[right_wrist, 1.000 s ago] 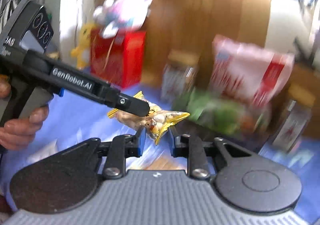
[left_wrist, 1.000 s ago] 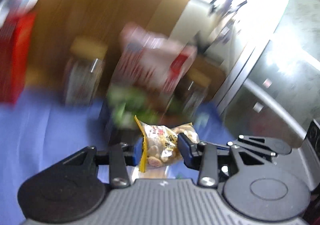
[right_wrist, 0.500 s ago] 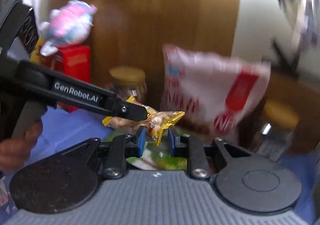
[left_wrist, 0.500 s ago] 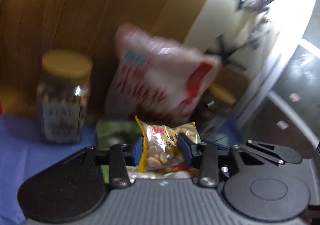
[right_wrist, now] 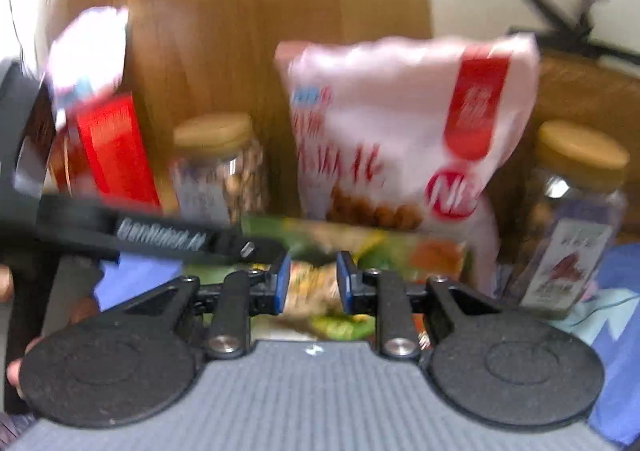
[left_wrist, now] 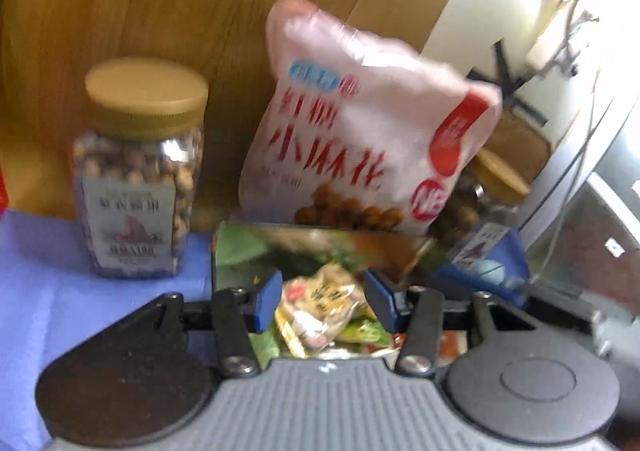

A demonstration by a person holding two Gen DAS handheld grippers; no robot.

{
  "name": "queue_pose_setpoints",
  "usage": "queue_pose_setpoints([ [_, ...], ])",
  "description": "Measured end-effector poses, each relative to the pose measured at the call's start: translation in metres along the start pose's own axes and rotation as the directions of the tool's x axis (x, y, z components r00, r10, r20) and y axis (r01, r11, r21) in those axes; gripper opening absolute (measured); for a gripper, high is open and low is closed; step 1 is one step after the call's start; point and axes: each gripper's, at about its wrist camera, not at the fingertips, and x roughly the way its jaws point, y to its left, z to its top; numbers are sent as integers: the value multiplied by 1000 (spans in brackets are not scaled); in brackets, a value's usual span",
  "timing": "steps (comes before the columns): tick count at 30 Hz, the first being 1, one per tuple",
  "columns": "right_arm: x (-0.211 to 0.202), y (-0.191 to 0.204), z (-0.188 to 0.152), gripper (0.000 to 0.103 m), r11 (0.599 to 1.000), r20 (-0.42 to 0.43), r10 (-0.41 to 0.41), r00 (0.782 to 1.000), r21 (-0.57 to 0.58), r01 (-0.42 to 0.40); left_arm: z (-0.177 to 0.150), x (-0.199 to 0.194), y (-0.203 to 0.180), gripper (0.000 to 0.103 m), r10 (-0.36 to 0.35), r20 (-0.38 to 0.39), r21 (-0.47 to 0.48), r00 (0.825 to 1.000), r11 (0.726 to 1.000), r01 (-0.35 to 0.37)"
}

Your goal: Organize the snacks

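Note:
A small clear peanut packet with yellow edges (left_wrist: 320, 303) lies in a green snack box (left_wrist: 248, 247) among other small packets. My left gripper (left_wrist: 326, 301) is open, its blue pads apart on either side of the packet and not touching it. My right gripper (right_wrist: 312, 287) also stands over the box (right_wrist: 400, 247); its blue pads sit close on either side of the packet (right_wrist: 310, 285), and blur hides whether they touch it. The left gripper's arm (right_wrist: 160, 239) crosses the right wrist view from the left.
A large pink-white snack bag (left_wrist: 360, 139) leans on the wooden wall behind the box. Nut jars with gold lids stand left (left_wrist: 140, 171) and right (right_wrist: 572, 219) of it. A red box (right_wrist: 108, 155) is far left. Blue cloth (left_wrist: 40, 291) covers the table.
Both grippers moved forward over the green box with the peanut packet. The left gripper opened and let go; the packet dropped into the box. The right gripper's pads have spread slightly.

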Motion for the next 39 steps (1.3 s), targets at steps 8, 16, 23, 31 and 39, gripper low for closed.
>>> queue_pose_setpoints([
  [8, -136, -7, 81, 28, 999, 370, -35, 928, 46, 19, 9, -88, -32, 52, -80, 130, 58, 988, 996, 73],
  [16, -290, -50, 153, 30, 952, 588, -168, 791, 304, -24, -8, -160, -64, 52, -119, 165, 132, 979, 986, 98],
  [23, -413, -77, 139, 35, 967, 720, -224, 657, 247, 59, -47, -188, -83, 56, -170, 154, 214, 973, 968, 135],
  [31, -291, -91, -30, 36, 995, 268, -63, 961, 97, 38, -132, -125, -59, 55, -176, -97, 105, 980, 977, 186],
  [39, -149, -73, -154, 36, 967, -112, 127, 985, 237, -98, -169, -85, -21, 54, -212, -253, -121, 944, 975, 187],
])
